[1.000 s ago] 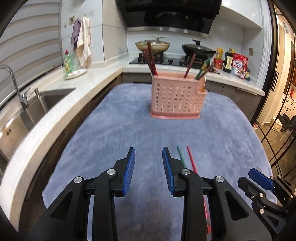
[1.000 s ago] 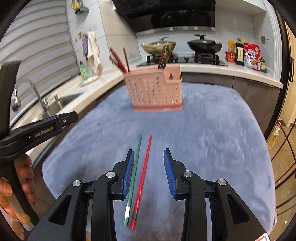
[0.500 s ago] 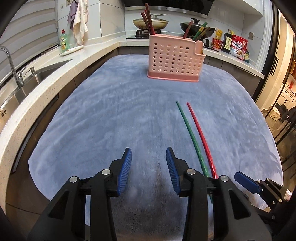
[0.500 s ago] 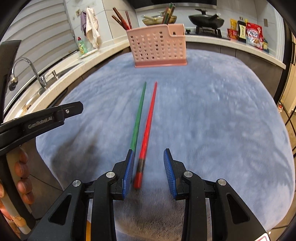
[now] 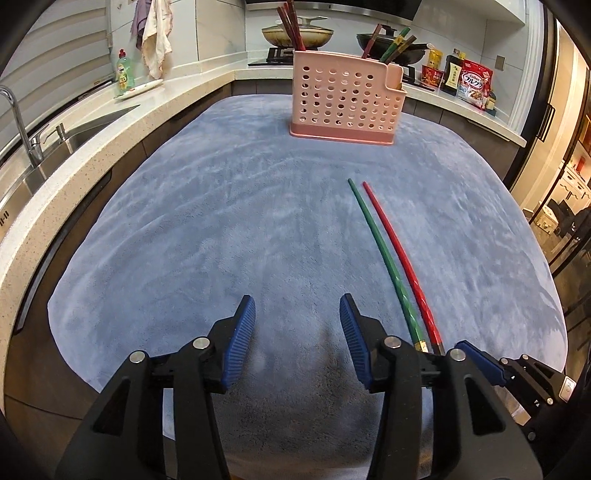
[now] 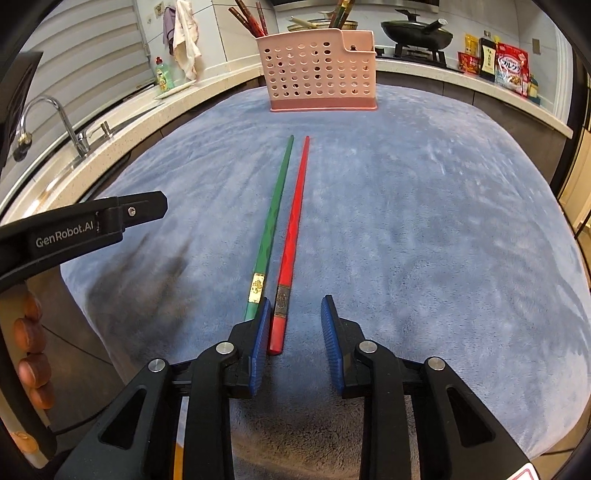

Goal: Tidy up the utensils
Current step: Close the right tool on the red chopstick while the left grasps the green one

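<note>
A green chopstick (image 6: 271, 221) and a red chopstick (image 6: 293, 221) lie side by side on the blue-grey cloth (image 6: 424, 221), pointing toward a pink perforated holder (image 6: 317, 74) that has several chopsticks standing in it. My right gripper (image 6: 295, 301) hangs low over their near ends, its jaws closing. The red end lies between the fingers against the left pad, and the green one lies outside it. My left gripper (image 5: 296, 301) hovers over bare cloth left of the green chopstick (image 5: 384, 254) and the red chopstick (image 5: 400, 254), its jaws opening with nothing between them.
A sink with a tap (image 5: 22, 122) and a dish soap bottle (image 5: 125, 74) line the left counter. Pans (image 5: 297, 33) sit on the stove behind the holder (image 5: 343, 99), with food packets (image 5: 472, 83) at the back right. A person's fingers (image 6: 33, 354) show at the left edge.
Both grippers have sunk toward the cloth and tilted down. The left jaws have spread wider. The right jaws have narrowed around the near end of the red chopstick.
</note>
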`<state>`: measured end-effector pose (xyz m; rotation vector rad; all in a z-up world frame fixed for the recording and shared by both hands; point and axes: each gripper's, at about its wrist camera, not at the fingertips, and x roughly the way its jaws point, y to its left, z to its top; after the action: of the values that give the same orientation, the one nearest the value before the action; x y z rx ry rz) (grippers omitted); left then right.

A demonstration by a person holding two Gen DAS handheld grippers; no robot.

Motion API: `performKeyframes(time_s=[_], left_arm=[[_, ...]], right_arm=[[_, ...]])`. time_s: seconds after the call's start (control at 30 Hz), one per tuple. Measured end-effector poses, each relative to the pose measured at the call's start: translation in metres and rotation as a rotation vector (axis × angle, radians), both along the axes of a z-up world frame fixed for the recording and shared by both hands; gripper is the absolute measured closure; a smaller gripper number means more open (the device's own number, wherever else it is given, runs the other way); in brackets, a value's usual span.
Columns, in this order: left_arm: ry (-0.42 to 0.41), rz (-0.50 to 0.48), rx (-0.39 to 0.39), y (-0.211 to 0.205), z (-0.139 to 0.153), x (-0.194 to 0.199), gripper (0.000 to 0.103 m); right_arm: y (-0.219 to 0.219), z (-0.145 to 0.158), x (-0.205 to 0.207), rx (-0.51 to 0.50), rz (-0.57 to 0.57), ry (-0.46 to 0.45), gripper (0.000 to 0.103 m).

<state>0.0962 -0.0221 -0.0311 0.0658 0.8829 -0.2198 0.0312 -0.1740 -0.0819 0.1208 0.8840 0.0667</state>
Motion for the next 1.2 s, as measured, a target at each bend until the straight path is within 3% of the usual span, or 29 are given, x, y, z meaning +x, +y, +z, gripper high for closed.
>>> performKeyframes(time_s=[0.17,0.23,0.43,0.73,0.97,1.07,1.2], left_arm=[[0.014,-0.014,0.001,-0.006,-0.004,-0.002,0.052],[0.019,-0.021,-0.008,-0.008,-0.005,-0.003,0.045],[0.034,-0.062,-0.008,-0.025,-0.011,-0.009,0.038],[0.077,-0.137,-0.007,-0.061,-0.029,-0.021,0.037],[0.079,-0.129,0.022,-0.068,-0.040,-0.023,0.038],[0.069,-0.124,0.049,-0.068,-0.040,-0.025,0.051],[0.067,-0.121,0.051,-0.062,-0.038,-0.023,0.083]], right_arm=[[-0.009,-0.002,-0.002,0.001,-0.023,-0.001,0.096],[-0.013,-0.001,-0.003,0.001,-0.034,-0.004,0.096],[-0.034,-0.002,-0.007,0.005,-0.089,-0.006,0.096],[-0.055,-0.003,-0.014,0.042,-0.127,-0.002,0.096],[-0.057,-0.004,-0.014,0.052,-0.122,-0.004,0.096],[-0.057,-0.003,-0.015,0.052,-0.121,-0.004,0.096],[-0.057,-0.003,-0.017,0.052,-0.119,-0.005,0.096]])
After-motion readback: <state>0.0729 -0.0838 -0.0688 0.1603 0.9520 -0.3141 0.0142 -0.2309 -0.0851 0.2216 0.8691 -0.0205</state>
